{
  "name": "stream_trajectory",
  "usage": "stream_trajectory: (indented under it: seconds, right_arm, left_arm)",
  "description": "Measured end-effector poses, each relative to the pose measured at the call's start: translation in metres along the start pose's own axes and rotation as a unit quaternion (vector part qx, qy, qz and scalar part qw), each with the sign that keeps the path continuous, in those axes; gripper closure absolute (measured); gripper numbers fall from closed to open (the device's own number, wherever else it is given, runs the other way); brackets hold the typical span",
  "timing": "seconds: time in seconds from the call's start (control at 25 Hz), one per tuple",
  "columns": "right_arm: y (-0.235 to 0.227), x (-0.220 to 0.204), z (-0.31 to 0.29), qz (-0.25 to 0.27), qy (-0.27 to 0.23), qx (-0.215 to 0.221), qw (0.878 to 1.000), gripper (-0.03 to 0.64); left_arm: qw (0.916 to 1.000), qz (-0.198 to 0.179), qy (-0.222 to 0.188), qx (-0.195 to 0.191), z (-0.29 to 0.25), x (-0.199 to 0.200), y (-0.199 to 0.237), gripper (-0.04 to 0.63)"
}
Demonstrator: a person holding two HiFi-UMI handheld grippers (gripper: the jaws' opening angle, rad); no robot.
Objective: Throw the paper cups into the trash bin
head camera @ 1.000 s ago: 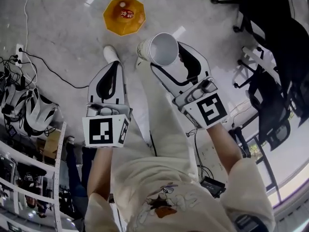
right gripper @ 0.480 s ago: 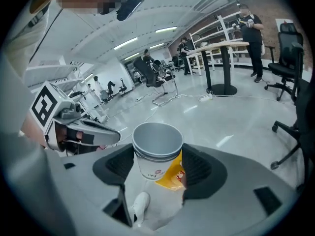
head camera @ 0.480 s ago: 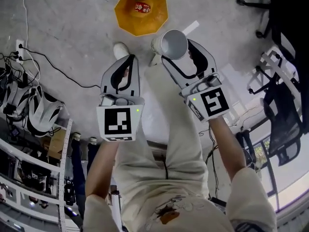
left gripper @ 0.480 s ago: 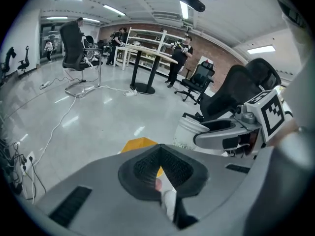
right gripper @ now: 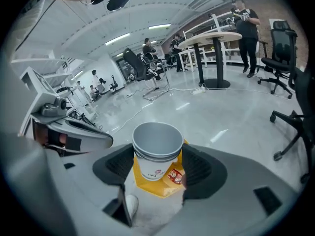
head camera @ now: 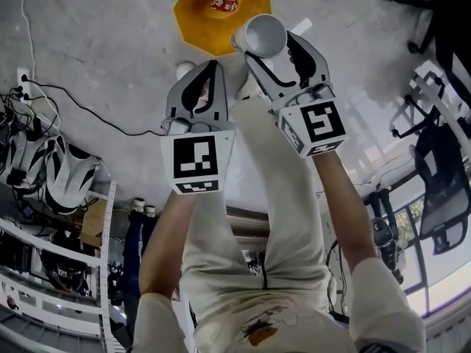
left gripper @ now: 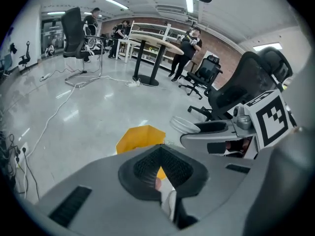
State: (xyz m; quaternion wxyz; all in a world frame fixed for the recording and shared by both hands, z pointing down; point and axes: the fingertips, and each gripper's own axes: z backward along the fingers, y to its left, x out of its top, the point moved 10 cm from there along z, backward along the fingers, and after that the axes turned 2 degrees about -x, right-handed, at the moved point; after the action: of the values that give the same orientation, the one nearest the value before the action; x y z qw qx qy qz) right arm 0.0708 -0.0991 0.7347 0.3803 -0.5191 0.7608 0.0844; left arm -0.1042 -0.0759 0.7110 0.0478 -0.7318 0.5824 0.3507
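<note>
Floor round the orange trash bin (head camera: 195, 20) is open; the cable (head camera: 81, 101) at left and chairs (head camera: 441, 20) at right are well apart from it. Right gripper (head camera: 271, 44): jaws apart by cup width, clamped on the stacked paper cups (head camera: 263, 34), upright, at the bin's near-right rim. Left gripper (head camera: 211, 68): jaws closed tip to tip w/ nothing held

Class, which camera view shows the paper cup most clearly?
The right gripper view: the paper cup sits whole between the jaws. Head view shows mostly its mouth; left gripper view only its rim.
</note>
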Motion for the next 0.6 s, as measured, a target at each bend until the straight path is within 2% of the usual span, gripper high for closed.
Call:
stream_trajectory:
  seconds: [0.24,0.44,0.6]
  right_arm:
    - [-0.006,-0.024,-0.055,-0.003,0.039,0.006,0.999,0.303]
    - [-0.012,-0.037,-0.092,0.043,0.091,0.015,0.995,0.302]
    - [-0.016,-0.040,-0.109,0.063,0.113,0.009,0.992,0.302]
  left_arm:
    - [0.9984,0.031,0.013,0.045,-0.046,-0.031,0.028,0.591]
    - [0.9943,0.077,0.036,0.064,-0.078,-0.054,0.043,0.591]
    - [0.9941,0.071,0.049,0.065,-0.096,-0.062,0.048,0.591]
